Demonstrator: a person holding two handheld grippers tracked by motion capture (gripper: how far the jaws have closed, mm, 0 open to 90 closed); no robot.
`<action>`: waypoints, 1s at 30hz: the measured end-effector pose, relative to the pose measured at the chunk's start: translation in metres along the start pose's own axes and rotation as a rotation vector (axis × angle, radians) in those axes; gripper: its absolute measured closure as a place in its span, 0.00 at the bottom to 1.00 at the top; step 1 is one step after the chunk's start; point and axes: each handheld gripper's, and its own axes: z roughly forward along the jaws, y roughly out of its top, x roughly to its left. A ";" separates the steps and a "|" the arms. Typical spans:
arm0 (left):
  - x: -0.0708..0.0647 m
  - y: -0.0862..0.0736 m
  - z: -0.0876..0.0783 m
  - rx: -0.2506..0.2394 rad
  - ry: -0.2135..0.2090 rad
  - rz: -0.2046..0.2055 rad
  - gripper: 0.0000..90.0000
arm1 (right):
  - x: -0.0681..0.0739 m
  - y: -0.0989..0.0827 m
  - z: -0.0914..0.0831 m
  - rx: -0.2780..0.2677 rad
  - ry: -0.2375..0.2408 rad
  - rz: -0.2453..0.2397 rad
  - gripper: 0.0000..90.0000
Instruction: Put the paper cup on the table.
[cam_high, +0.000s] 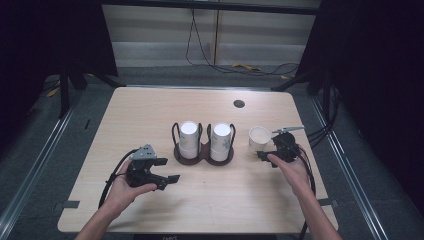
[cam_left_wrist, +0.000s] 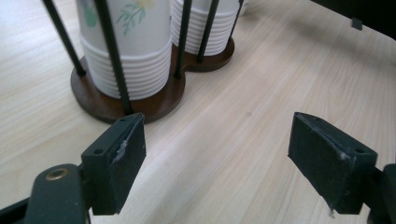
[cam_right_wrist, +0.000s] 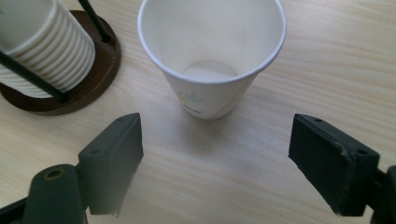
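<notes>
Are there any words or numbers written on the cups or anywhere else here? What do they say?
None: no words or numbers can be read anywhere.
The loose paper cup carries only a small yellow and green printed picture, no letters.
The stacked cups in the wooden holder show a green and yellow leaf drawing, no letters.
The table has a dark mark at its front edge, too small and blurred to read.

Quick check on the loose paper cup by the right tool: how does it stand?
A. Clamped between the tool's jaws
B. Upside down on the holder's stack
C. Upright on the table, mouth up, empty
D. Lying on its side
C: the paper cup stands upright on the table, its bare bottom showing, ahead of the open right tool and untouched.
</notes>
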 end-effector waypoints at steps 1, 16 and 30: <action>0.000 -0.001 0.000 -0.001 0.002 -0.005 0.21 | 0.001 -0.004 -0.003 -0.014 -0.008 -0.005 0.20; 0.010 -0.015 -0.012 0.020 0.055 -0.077 0.21 | 0.026 -0.045 -0.037 -0.155 0.025 -0.009 0.22; 0.010 -0.035 -0.021 -0.003 0.161 -0.117 0.24 | 0.044 -0.078 -0.042 -0.203 0.049 0.002 0.24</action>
